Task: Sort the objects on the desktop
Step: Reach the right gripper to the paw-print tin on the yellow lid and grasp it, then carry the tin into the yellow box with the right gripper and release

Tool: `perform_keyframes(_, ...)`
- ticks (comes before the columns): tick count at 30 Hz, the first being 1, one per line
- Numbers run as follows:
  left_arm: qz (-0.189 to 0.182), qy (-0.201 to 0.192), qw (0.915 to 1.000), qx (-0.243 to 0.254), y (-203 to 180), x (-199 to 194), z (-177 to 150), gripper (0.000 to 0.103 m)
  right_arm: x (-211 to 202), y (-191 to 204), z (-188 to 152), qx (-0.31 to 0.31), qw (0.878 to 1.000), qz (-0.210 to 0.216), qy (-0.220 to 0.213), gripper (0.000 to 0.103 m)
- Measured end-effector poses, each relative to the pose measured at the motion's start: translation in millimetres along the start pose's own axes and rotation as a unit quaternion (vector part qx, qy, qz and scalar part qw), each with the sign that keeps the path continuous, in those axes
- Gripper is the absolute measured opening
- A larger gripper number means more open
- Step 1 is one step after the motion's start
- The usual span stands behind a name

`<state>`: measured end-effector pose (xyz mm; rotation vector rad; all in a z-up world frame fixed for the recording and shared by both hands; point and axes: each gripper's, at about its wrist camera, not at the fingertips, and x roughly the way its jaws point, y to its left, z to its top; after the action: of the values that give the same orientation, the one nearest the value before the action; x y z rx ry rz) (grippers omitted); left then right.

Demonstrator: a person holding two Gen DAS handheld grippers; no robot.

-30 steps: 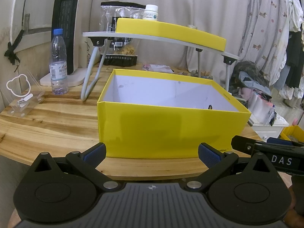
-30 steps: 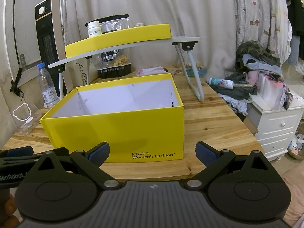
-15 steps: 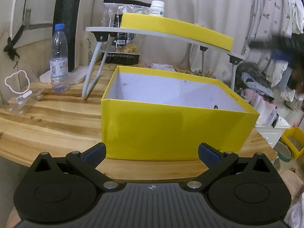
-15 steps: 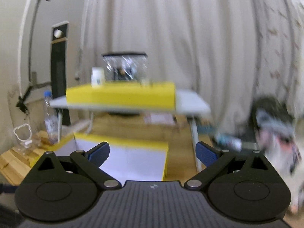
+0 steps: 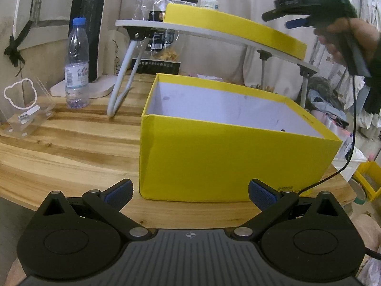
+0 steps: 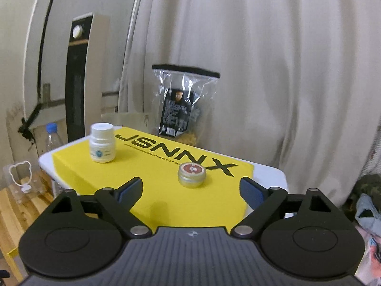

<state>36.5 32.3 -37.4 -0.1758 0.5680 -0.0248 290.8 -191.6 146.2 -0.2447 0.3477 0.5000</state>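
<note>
An open yellow box (image 5: pixel 235 162) stands on the wooden table, close in front of my left gripper (image 5: pixel 190 194), which is open and empty. Its yellow lid (image 6: pixel 152 174) lies on a raised grey stand (image 5: pixel 147 23). On the lid stand a white pill bottle (image 6: pixel 102 145) and a small round tin (image 6: pixel 192 174). My right gripper (image 6: pixel 190 190) is open and empty, held high above the lid with the tin just ahead between its fingers. It shows in the left wrist view (image 5: pixel 285 15) at the upper right.
A water bottle (image 5: pixel 77 64) and a clear bear-shaped holder (image 5: pixel 22 109) stand on the table's left. A snack bag (image 6: pixel 184 104) leans at the back by the curtain. Clothes and a white drawer unit lie to the right.
My right gripper has risen from table level in front of the box to above the stand, now facing the lid, bottle and tin. My left gripper has shifted slightly.
</note>
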Motion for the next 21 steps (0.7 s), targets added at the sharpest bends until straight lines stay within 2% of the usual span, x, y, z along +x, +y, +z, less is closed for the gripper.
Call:
perform_keyframes(2,0.001,0.001,1.0000,-0.001,2.5,2.0,-0.2,0.103,17.1,-1.2,3.2,-0.002,1.000,0.000,0.014,0.071)
perform_keyframes(5,0.002,0.004,1.0000,-0.002,5.6,4.4,-1.0,0.103,34.7,-6.4,4.5,0.009,0.999,0.005,0.031,0.058)
perform_keyframes(7,0.003,0.007,1.0000,-0.005,7.2,5.7,-1.5,0.103,41.7,-9.0,5.5,0.014,0.999,0.005,0.035,0.056)
perform_keyframes(9,0.003,0.010,0.9999,-0.007,8.4,6.6,-1.7,0.103,45.4,-10.9,6.7,0.019,0.999,0.009,0.036,0.039)
perform_keyframes(10,0.003,0.009,0.9999,-0.007,9.1,6.7,-1.4,0.103,46.3,-11.3,6.7,0.021,0.999,0.014,0.037,0.035)
perform_keyframes(16,0.004,-0.004,0.9999,-0.012,9.6,3.2,0.2,0.103,37.6,-6.2,7.9,0.005,0.999,0.023,0.030,0.035)
perform_keyframes(21,-0.001,-0.004,0.9999,-0.014,9.3,2.5,-1.4,0.103,11.9,1.9,18.1,-0.024,0.999,0.030,0.020,0.035)
